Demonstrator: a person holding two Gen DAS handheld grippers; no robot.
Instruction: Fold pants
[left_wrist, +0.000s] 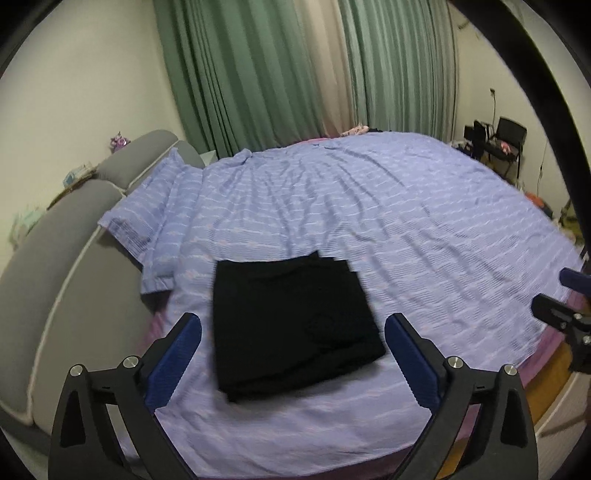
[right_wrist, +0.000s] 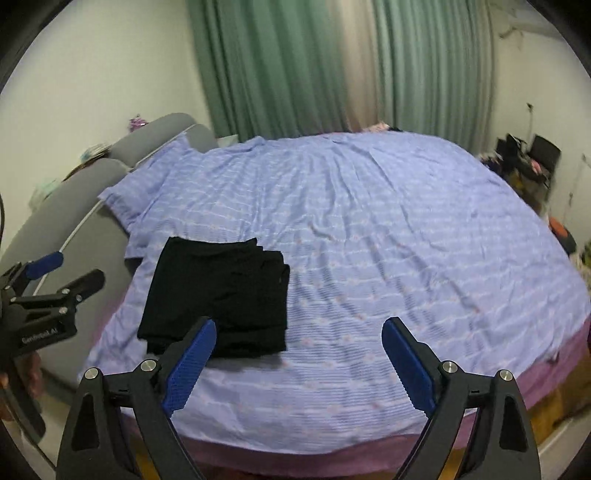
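The black pants (left_wrist: 291, 325) lie folded into a small rectangle on the blue striped bedsheet (left_wrist: 369, 206), near the front edge of the bed. They also show in the right wrist view (right_wrist: 221, 295), left of centre. My left gripper (left_wrist: 293, 325) is open and empty, held above and in front of the pants. My right gripper (right_wrist: 299, 328) is open and empty, to the right of the pants and apart from them. The right gripper shows at the right edge of the left wrist view (left_wrist: 565, 295). The left gripper shows at the left edge of the right wrist view (right_wrist: 66, 269).
A grey padded headboard (left_wrist: 74, 229) runs along the left of the bed, with a blue pillow (left_wrist: 155, 206) beside it. Green curtains (left_wrist: 258, 74) hang behind the bed. A black chair (left_wrist: 506, 144) and clutter stand at the far right. A purple underlayer (right_wrist: 332, 454) lines the bed's front edge.
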